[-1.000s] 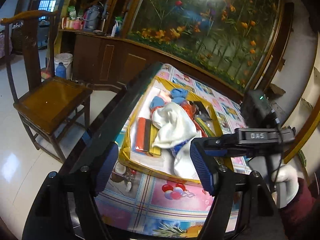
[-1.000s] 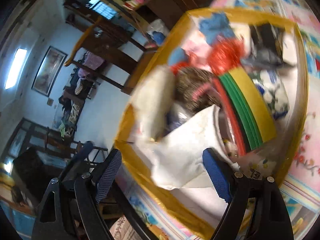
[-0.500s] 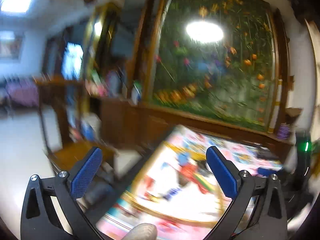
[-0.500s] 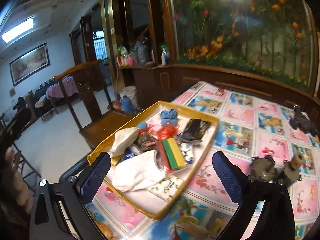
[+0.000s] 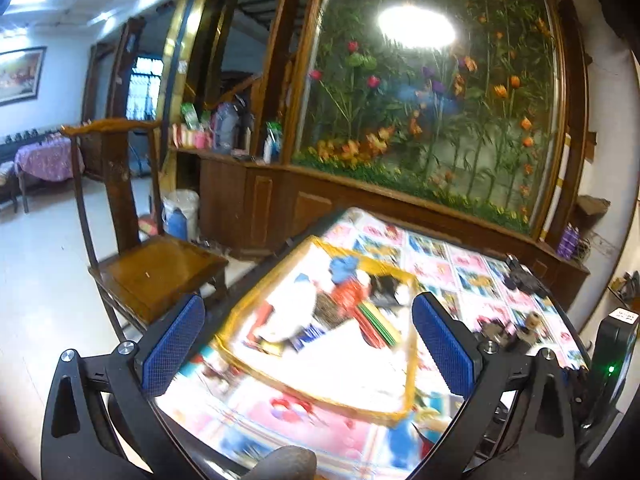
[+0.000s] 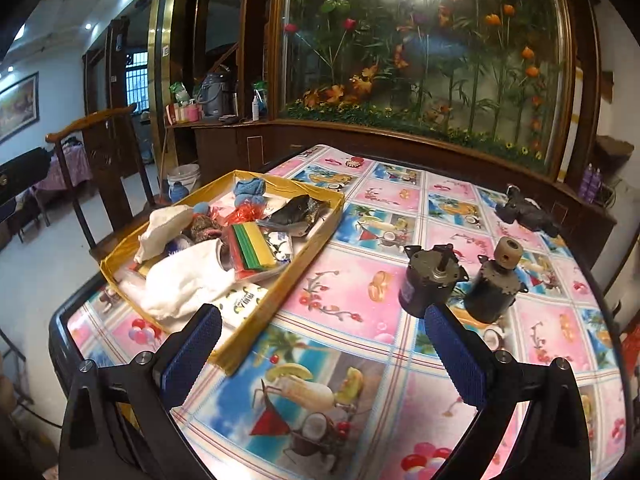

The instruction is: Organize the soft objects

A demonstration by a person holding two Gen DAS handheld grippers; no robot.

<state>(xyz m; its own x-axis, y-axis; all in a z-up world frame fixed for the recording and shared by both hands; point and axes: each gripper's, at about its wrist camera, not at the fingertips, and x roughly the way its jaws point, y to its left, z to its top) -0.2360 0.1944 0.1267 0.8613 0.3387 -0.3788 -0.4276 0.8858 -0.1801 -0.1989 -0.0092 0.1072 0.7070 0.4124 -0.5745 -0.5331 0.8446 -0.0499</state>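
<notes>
Tray (image 6: 280, 300), yellow-rimmed, at the table's (image 6: 400, 420) near-left corner; holds the soft items, white cloth (image 6: 184, 284) nearest, long axis along the tray. Left gripper (image 5: 308, 344): jaws wide, empty, tray straight ahead, the nearer. Right gripper (image 6: 320, 354): jaws wide, empty, tray ahead-left.

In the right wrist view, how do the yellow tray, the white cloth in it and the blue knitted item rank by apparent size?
1. Yellow tray
2. White cloth
3. Blue knitted item, though it lies farther from the camera.
</notes>
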